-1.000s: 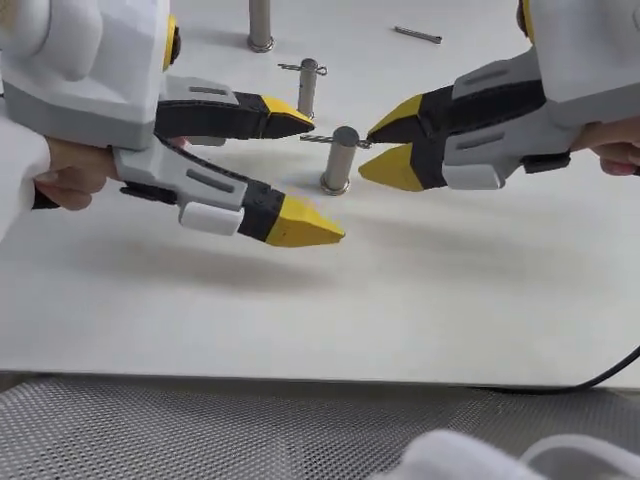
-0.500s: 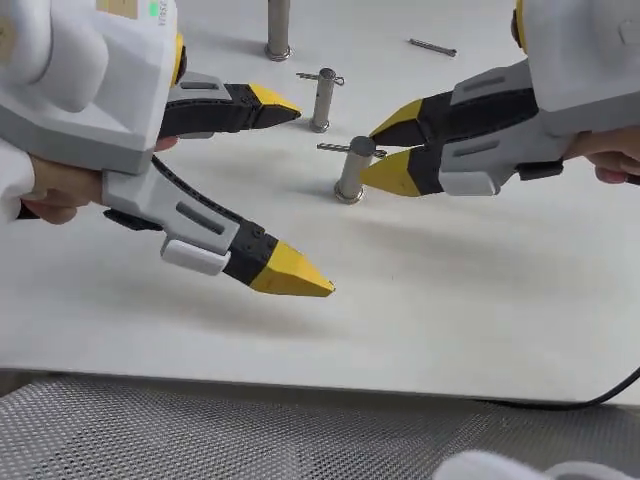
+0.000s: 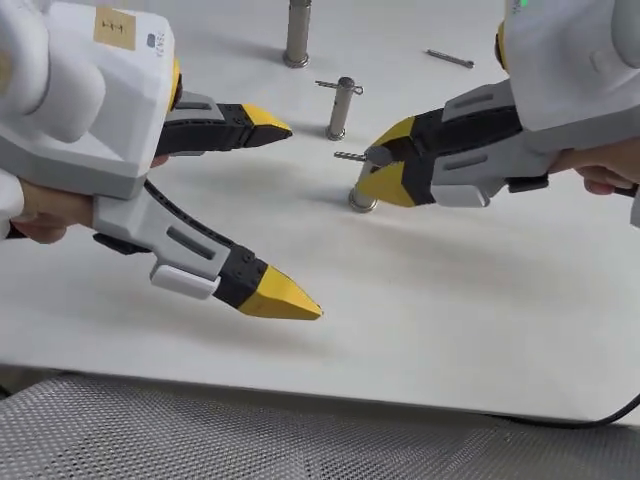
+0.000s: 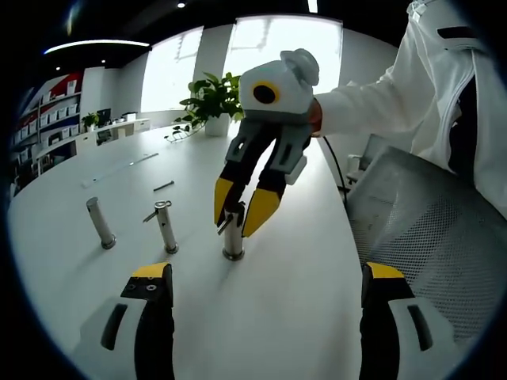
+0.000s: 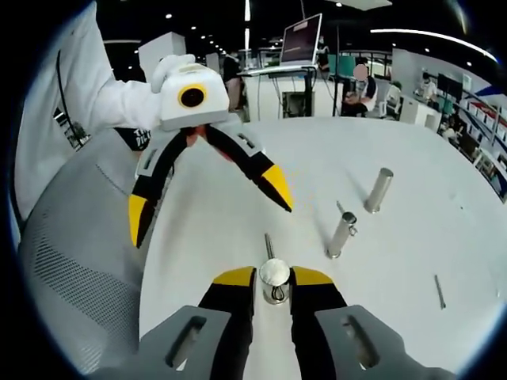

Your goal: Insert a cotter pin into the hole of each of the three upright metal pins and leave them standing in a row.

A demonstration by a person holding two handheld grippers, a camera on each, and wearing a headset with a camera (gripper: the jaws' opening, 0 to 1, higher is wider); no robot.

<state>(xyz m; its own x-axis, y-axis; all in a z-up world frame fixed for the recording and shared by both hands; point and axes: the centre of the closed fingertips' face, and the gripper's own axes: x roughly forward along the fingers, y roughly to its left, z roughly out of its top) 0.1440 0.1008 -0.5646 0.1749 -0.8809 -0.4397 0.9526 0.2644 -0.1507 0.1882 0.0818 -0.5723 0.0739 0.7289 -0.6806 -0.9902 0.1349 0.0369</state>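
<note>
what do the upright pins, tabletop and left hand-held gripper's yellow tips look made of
Three upright silver cylindrical pins: likely bare metal, satin, with streaked highlights down their sides. Flat white tabletop: perhaps laminate or painted board, matte, soft shadows only. Yellow pointed fingertips of the left hand-held gripper: probably plastic or rubber, even colour, dull.

We've got a white table (image 3: 450,330), bright windows (image 4: 265,47), a potted plant (image 4: 210,101), wall shelves (image 4: 43,119) and ceiling spots (image 5: 247,11).

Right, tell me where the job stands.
Done: middle pin has the first cotter through it. In hand: right gripper, jaws around the near pin, second cotter poking through it; left gripper open. Left: far pin bare, spare cotter lying beyond.
</note>
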